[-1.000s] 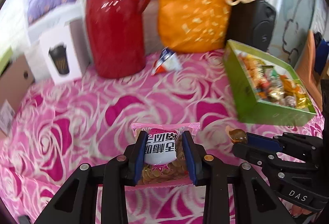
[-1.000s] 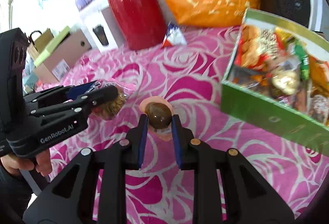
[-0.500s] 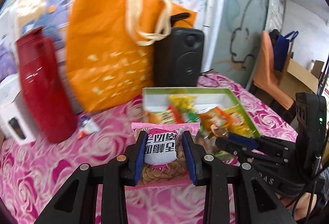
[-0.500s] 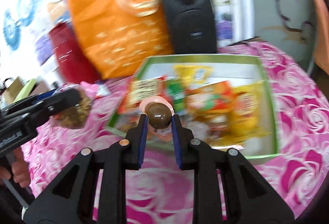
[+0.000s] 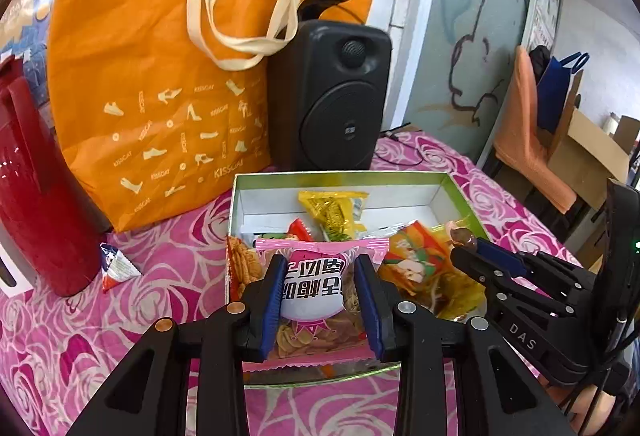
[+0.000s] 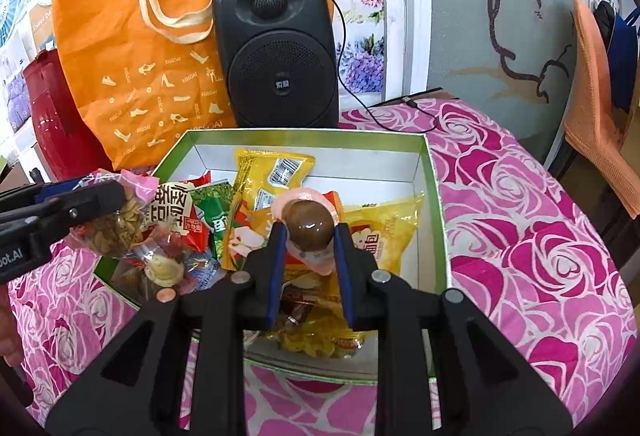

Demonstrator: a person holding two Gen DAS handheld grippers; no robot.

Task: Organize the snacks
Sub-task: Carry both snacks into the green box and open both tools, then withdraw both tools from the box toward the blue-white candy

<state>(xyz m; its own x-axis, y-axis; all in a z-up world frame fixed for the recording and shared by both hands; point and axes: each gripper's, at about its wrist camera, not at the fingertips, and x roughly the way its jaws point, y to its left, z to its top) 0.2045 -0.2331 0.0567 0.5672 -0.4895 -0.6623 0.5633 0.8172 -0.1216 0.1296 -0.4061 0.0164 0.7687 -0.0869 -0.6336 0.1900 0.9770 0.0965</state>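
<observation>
Pink rose-print cloth covers the worktop (image 6: pixel 540 236), and the two black grippers cut off its near part in both views. The green box (image 6: pixel 434 172) stands open on it; its near wall is largely hidden behind the gripper frames, and the packets heaped inside overlap so much that no firm count can be made, though one yellow packet (image 6: pixel 272 172) lies clear near the far wall. One orange tote bag (image 5: pixel 160 108), one black speaker (image 6: pixel 280 64) and one red jug (image 5: pixel 32 196), cut off at the left edge, stand behind the box; one small triangular packet (image 5: pixel 116 268) lies on the cloth beside the jug.

The left gripper (image 5: pixel 320 300) pinches one pink snack bag (image 5: pixel 316 284) by its sides, its blue pads pressed into the wrapper, over the near left part of the box; whether the bag touches the packets beneath cannot be told. The right gripper (image 6: pixel 310 252) pinches one brown glossy sweet (image 6: pixel 310 222) in a pale pink wrapper, held over the middle of the box, just above the yellow packets. The printing on most wrappers is too small to read.
</observation>
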